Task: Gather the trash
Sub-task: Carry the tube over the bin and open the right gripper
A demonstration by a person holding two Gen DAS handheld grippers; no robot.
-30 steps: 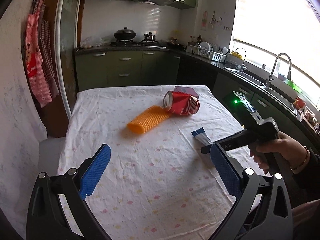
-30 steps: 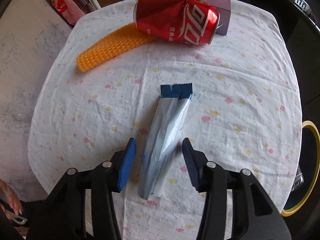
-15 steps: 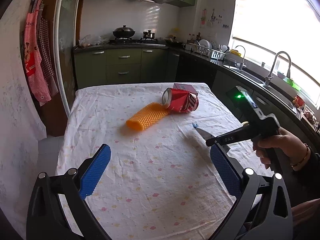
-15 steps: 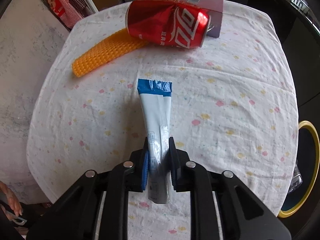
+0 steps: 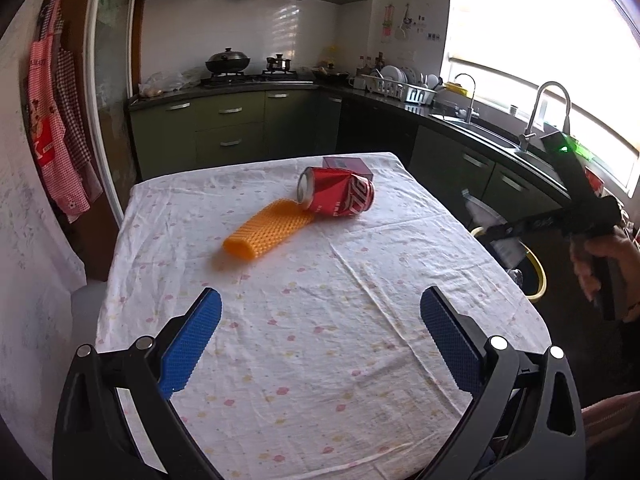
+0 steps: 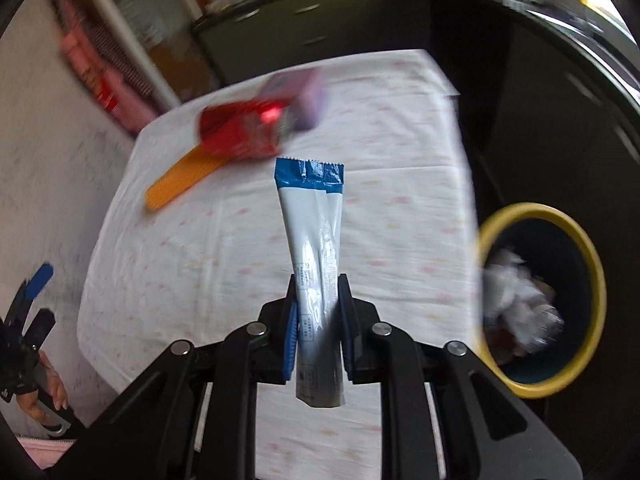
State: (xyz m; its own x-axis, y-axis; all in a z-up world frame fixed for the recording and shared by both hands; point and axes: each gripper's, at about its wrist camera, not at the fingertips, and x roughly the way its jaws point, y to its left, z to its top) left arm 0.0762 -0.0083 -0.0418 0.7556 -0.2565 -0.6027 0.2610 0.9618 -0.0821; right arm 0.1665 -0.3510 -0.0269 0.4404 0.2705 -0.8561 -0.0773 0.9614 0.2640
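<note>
While the desk (image 5: 320,320) under its flowered cloth fills the middle of both views, most of the rubbish is still on it, so the collecting looks barely begun. At the right edge of the right wrist view stands the yellow-rimmed bin (image 6: 596,264), beside the desk and lower than its top, with crumpled white paper already in it (how much else lies below is too blurred to tell). Toward the upper middle of the left wrist view lies the dented red can (image 5: 336,196), touching the purple box (image 5: 348,166) behind it and the orange mesh sleeve (image 5: 268,234) to its left; all three wait to be picked up. The right gripper (image 6: 318,320) has its fingers clenched on the lower part of the blue-and-white wrapper (image 6: 314,240), which is lifted clear of the cloth, its blue end pointing away. Dropping it into the bin seems the step in hand. The left gripper (image 5: 320,340) hangs over the near end of the desk, fingers spread wide and grasping nothing.
</note>
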